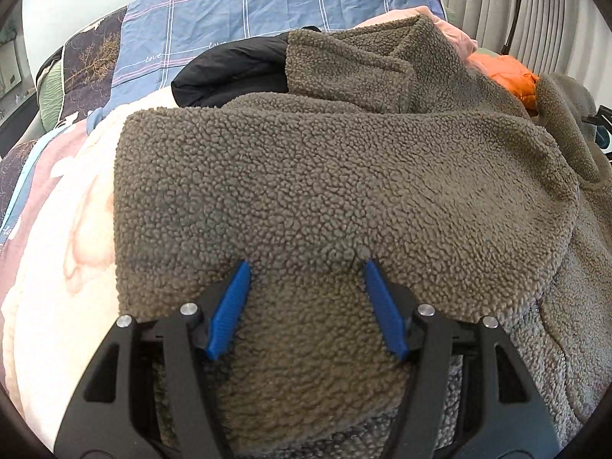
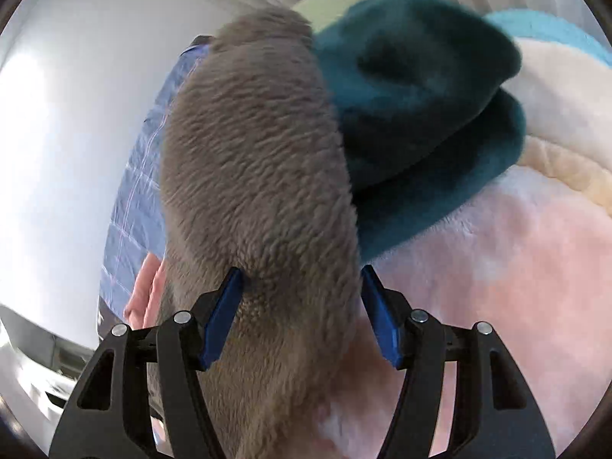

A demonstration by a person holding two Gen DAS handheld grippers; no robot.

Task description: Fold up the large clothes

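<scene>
A large grey-brown fleece jacket [image 1: 344,176] lies on the bed with a folded-over panel across it and its collar at the far side. My left gripper [image 1: 304,267] is open, its blue fingers [image 1: 229,310] resting on the near part of the fleece with fabric between them. In the right wrist view my right gripper [image 2: 302,273] is open around a bulging fold of the same fleece [image 2: 260,160], which fills the gap between the blue fingers [image 2: 220,317]. The view is blurred.
A black garment [image 1: 233,72] and an orange one [image 1: 508,72] lie beyond the jacket. A cream and pink blanket [image 1: 65,229] covers the bed on the left, with a blue plaid sheet [image 1: 267,4] behind. A teal plush garment [image 2: 424,114] lies on pink blanket [image 2: 497,267].
</scene>
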